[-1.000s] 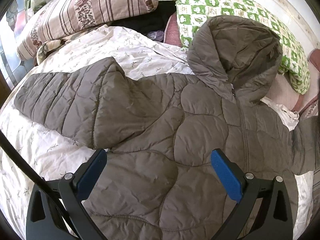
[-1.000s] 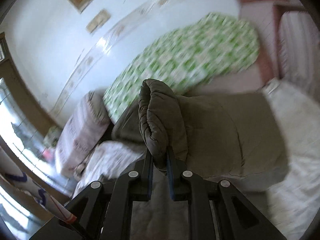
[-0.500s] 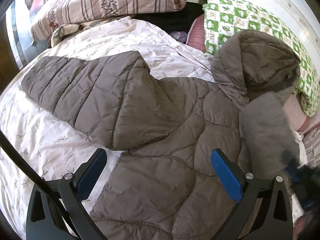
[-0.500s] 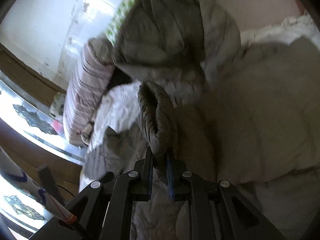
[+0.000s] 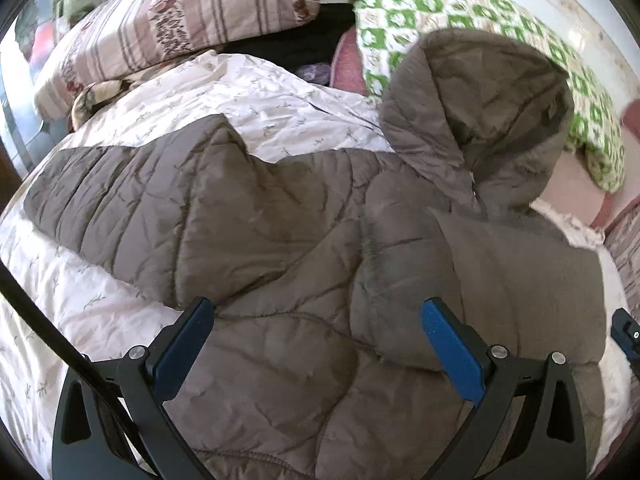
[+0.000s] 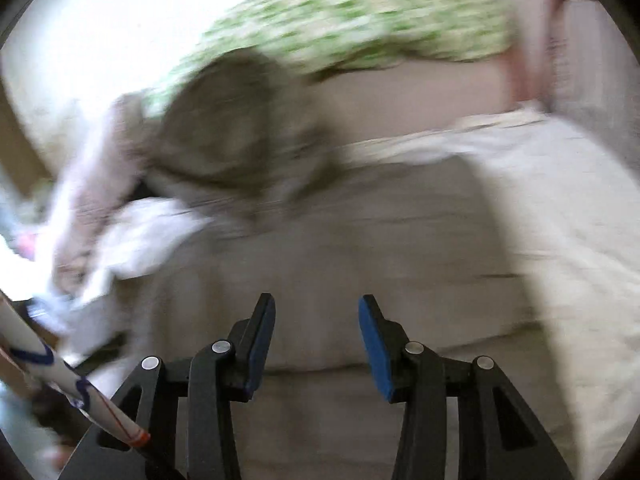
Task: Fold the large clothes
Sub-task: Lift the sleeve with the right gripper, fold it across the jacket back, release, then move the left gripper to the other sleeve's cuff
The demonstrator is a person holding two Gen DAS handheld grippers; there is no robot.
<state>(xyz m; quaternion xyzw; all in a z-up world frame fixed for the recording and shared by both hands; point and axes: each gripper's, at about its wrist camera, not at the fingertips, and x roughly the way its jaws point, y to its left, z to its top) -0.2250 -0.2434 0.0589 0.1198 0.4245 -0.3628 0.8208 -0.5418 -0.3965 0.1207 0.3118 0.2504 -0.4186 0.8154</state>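
Observation:
A grey-brown quilted hooded jacket (image 5: pixel 304 248) lies front up on the bed. Its left sleeve (image 5: pixel 120 200) stretches out to the left. Its right sleeve (image 5: pixel 512 280) is folded across the chest below the hood (image 5: pixel 480 104). My left gripper (image 5: pixel 316 320) hovers open over the jacket's lower body with nothing between its pads. In the blurred right wrist view, my right gripper (image 6: pixel 316 320) is over the folded sleeve (image 6: pixel 360 248), its jaws opening and nothing between them. A blue tip of the right gripper (image 5: pixel 624 332) peeks in at the left wrist view's right edge.
The bed has a white floral sheet (image 5: pixel 280 100). A striped pillow (image 5: pixel 180 20) lies at the back left. A green and white checked quilt (image 5: pixel 460 12) sits behind the hood, with pink bedding (image 5: pixel 576 188) at the right. A window side shows far left.
The right gripper carried the right sleeve down across the jacket's chest, then opened and let it go. The sleeve now lies folded over the body. The left gripper stayed open in place.

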